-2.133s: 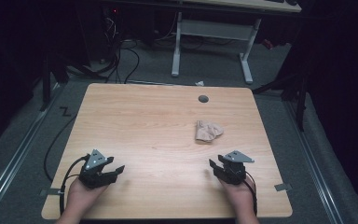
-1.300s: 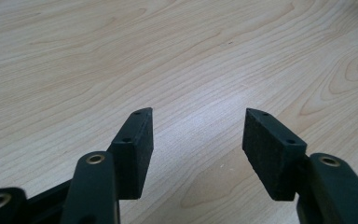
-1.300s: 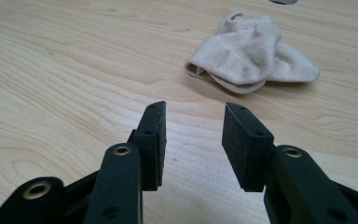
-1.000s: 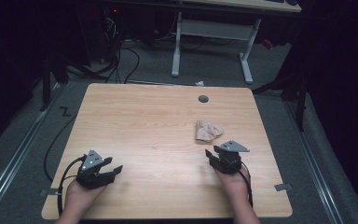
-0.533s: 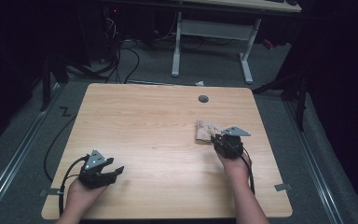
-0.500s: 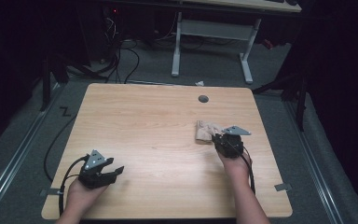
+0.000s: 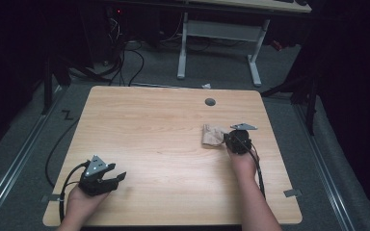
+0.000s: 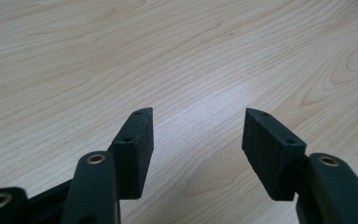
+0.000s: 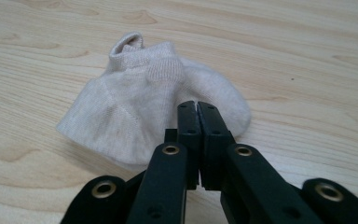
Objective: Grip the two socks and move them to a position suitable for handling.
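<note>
A small beige ankle sock (image 7: 213, 135) lies crumpled on the right half of the wooden table (image 7: 159, 120). My right gripper (image 7: 226, 139) sits just right of it, tips at the sock's edge. In the right gripper view its jaws have just been closing and now stand shut (image 9: 197, 105), pads pressed together over the near edge of the sock (image 9: 135, 107); I see no fabric between them. My left gripper (image 7: 119, 176) rests near the front left corner. It is open (image 8: 198, 116) over bare wood, with nothing between its fingers.
A grey cable hole (image 7: 210, 102) sits near the table's far edge. Behind the table stand a white desk frame (image 7: 217, 29) and floor cables (image 7: 125, 53). Grey tape tabs (image 7: 291, 193) mark the front corners. Bare wood spans the table's middle.
My right gripper has moved away from the front edge up to the sock, and its jaws have gone from open to shut. The left gripper has stayed put.
</note>
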